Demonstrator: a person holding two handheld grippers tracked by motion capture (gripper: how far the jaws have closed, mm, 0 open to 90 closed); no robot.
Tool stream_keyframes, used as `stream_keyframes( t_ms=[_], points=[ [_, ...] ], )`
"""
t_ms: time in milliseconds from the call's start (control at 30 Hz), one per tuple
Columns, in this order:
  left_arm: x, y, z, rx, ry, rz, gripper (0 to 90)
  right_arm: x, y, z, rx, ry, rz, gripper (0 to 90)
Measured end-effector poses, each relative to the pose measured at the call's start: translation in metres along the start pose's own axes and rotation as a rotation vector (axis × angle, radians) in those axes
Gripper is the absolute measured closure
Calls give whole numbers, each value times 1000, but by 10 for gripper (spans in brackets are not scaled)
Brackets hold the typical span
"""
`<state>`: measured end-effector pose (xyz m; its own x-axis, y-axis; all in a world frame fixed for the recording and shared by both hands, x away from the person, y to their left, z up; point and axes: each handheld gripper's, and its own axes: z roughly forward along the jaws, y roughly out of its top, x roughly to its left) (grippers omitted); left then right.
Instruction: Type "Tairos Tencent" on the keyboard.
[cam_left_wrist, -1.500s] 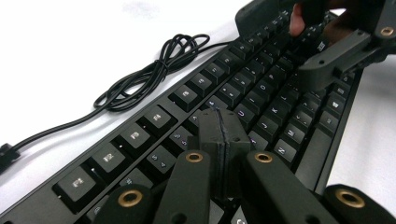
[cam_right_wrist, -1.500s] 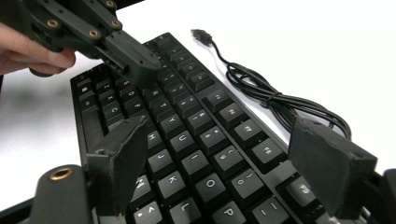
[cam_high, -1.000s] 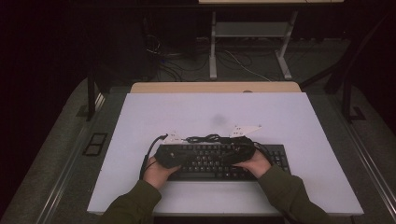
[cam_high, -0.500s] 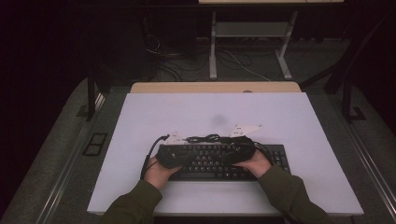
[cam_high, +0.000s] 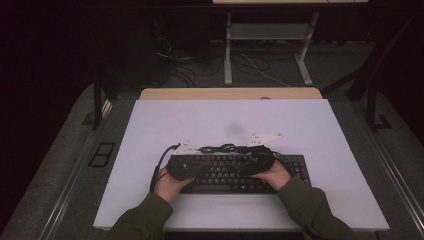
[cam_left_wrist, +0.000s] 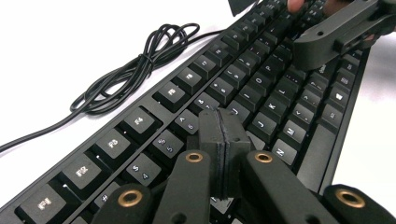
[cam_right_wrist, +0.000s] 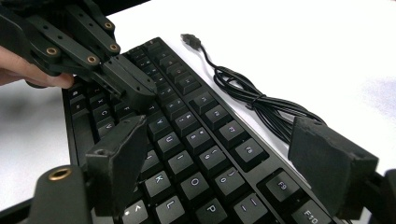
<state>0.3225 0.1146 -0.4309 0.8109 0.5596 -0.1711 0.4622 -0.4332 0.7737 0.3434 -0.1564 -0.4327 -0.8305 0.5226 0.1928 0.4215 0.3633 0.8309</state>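
Item: black rectangular plastic computer keyboard (cam_high: 235, 172), full-size, with white-lettered keys; it is laid flat on the white counter (cam_high: 320, 130), near the person's edge. A stiff, fairly light body with loose keycaps is judged; hold is best taken at the rigid outer frame, not on the keys. Its thin black cable (cam_left_wrist: 135, 70), bundled in a loose coil and ended by a USB plug (cam_right_wrist: 190, 39), is laid on the counter just behind the keyboard; limp handling and snagging are to be expected. Left gripper (cam_left_wrist: 223, 122): fingers pressed together, nothing held, poised over the left-hand keys. Right gripper (cam_right_wrist: 224, 154): fingers spread wide, empty, held above the right-hand keys.
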Motion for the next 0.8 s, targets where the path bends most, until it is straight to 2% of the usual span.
stream_keyframes(
  t_ms=[300, 533, 667, 800],
  points=[
    [-1, 2, -3, -5, -4, 18, 810, -3, -1, -2, -1, 1, 5, 192],
    [1, 1, -6, -21, -4, 7, 733, -6, -3, -4, -5, 8, 19, 193],
    [1, 1, -9, -26, -1, 5, 634, -7, -4, -7, -9, 6, 16, 192],
    [1, 1, -11, -33, -8, 22, 528, -8, -6, -9, -6, 0, 17, 192]
  ],
)
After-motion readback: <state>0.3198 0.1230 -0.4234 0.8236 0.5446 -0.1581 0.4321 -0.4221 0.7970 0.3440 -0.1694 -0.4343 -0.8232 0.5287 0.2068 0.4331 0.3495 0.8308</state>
